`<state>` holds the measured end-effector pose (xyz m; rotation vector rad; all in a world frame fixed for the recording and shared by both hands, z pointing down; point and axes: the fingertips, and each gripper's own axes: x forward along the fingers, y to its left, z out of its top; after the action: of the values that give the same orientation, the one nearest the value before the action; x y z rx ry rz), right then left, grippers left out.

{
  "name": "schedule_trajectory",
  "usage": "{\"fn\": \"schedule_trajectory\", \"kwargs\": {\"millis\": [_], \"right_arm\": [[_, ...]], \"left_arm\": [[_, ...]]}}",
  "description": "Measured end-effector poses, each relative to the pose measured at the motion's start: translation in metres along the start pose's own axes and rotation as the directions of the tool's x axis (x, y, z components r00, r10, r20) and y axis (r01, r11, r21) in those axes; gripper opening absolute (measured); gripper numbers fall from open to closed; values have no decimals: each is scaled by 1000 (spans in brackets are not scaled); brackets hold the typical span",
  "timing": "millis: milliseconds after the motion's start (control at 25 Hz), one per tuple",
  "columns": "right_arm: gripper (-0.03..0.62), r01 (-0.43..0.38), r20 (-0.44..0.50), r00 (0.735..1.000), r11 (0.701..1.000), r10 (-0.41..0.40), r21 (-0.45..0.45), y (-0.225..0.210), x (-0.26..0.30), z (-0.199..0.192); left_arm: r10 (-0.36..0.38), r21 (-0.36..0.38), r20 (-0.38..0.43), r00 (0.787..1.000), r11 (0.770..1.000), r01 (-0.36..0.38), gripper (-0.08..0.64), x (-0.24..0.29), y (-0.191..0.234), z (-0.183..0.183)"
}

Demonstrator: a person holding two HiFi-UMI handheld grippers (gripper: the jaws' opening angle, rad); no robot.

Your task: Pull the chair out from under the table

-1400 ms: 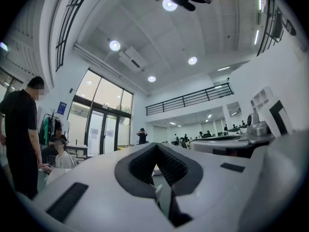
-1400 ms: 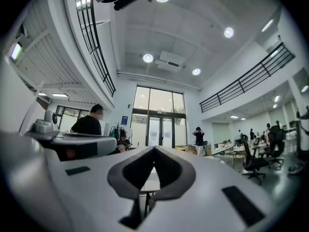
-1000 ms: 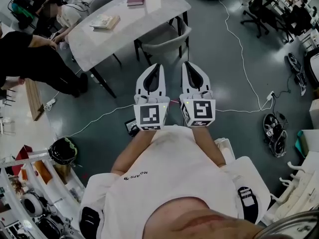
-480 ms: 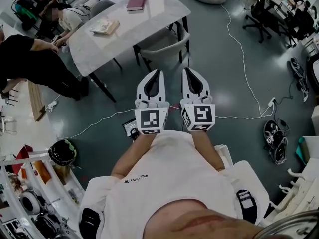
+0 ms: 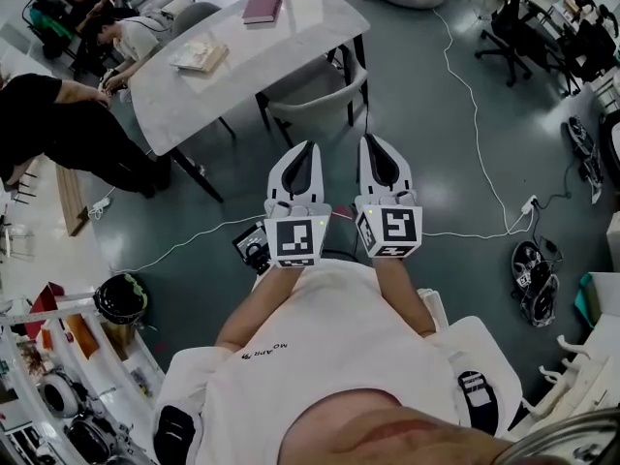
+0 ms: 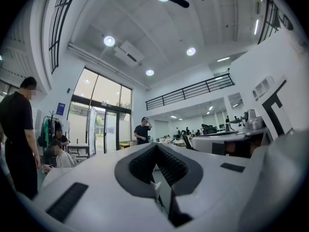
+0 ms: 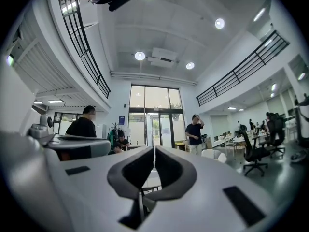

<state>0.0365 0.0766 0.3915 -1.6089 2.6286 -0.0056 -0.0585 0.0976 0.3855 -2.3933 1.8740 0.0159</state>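
The left gripper (image 5: 311, 147) and right gripper (image 5: 372, 141) hung side by side, jaws pressed together and empty, near the chair (image 5: 325, 87) tucked partly under the tabletop (image 5: 300, 27).

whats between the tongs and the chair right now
Only bare grey floor, in the head view: the left tongs and right tongs, both shut, are short of the chair.

The chair (image 5: 320, 87) stands at the table's (image 5: 281, 42) near long edge, with the far part of its seat hidden under the top. The person in black (image 5: 58, 129) is cut off by the head view's left edge. Any print on the red book (image 5: 263, 6) and the pale book (image 5: 201, 56) is too small to read.
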Motion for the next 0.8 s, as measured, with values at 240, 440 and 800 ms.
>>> {"fn": "schedule_trajectory", "kwargs": {"millis": [240, 440, 800], "right_arm": [[14, 0, -26, 1000, 1000, -1, -13, -12, 48, -7], [14, 17, -15, 1000, 1000, -17, -22, -16, 100, 0], [14, 74, -35, 997, 996, -76, -40, -17, 179, 10]], "left_arm": [[-19, -32, -8, 1000, 999, 19, 4, 51, 19, -10], [-44, -35, -1, 999, 998, 44, 5, 94, 48, -10], [-116, -51, -3, 993, 992, 115, 5, 164, 97, -5]]}}
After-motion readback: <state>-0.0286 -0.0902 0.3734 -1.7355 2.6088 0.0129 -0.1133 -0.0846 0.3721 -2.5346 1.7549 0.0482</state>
